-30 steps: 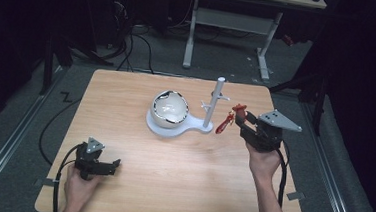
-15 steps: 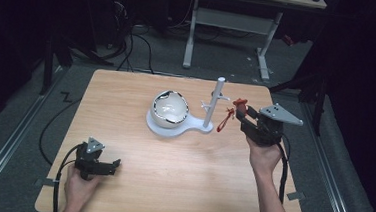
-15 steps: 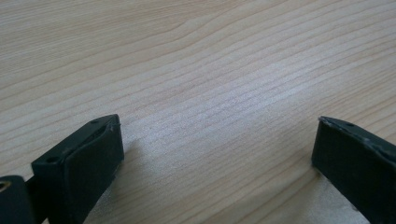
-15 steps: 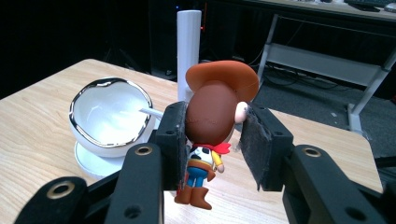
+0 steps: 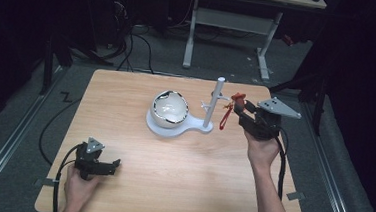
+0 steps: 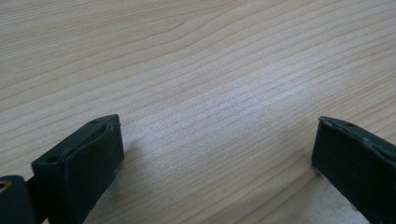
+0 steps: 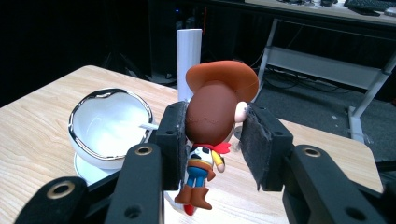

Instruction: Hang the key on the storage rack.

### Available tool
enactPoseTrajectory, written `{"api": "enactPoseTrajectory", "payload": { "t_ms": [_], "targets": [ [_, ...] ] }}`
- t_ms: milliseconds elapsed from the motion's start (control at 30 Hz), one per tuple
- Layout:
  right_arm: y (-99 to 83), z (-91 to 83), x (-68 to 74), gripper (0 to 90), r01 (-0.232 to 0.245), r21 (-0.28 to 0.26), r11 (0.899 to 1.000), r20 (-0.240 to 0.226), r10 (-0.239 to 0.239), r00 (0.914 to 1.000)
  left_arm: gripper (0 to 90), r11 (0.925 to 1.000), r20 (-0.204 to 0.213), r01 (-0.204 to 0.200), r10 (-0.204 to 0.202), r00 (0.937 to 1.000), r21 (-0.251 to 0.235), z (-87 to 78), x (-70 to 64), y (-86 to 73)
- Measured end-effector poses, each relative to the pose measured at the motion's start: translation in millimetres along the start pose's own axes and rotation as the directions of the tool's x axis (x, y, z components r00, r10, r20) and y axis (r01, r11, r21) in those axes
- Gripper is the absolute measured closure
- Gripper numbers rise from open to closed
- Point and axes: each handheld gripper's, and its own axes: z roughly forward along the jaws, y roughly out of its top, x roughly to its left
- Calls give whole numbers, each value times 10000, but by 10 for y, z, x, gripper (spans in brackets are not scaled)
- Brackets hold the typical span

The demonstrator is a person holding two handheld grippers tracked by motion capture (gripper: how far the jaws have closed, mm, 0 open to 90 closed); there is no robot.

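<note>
Dark room, black surroundings; a white-legged desk frame (image 5: 227,23) stands far behind, cables trail on the grey floor.

Wooden table (image 5: 126,96), light grain, bare at its near half.

Left gripper (image 5: 114,163): near-left corner, resting low over the wood, jaws spread wide with nothing between them; unchanged from a second ago.

White stand (image 5: 178,125): table centre, carrying a chrome-rimmed bowl (image 5: 170,107) and an upright post (image 5: 215,102) with small pegs.

Right gripper (image 5: 237,105): right of the post, jaws pinching a cowboy figurine (image 7: 212,140) by its head, the body dangling. It has moved slightly farther and higher, closer to the post.
</note>
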Motion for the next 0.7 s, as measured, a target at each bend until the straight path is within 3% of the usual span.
{"api": "enactPoseTrajectory", "payload": {
  "t_ms": [700],
  "targets": [
    [106, 166, 84, 612, 145, 52, 9999, -138, -145, 9998, 27, 10000, -3, 1, -1, 10000, -2, -1, -1, 0]
  ]
}}
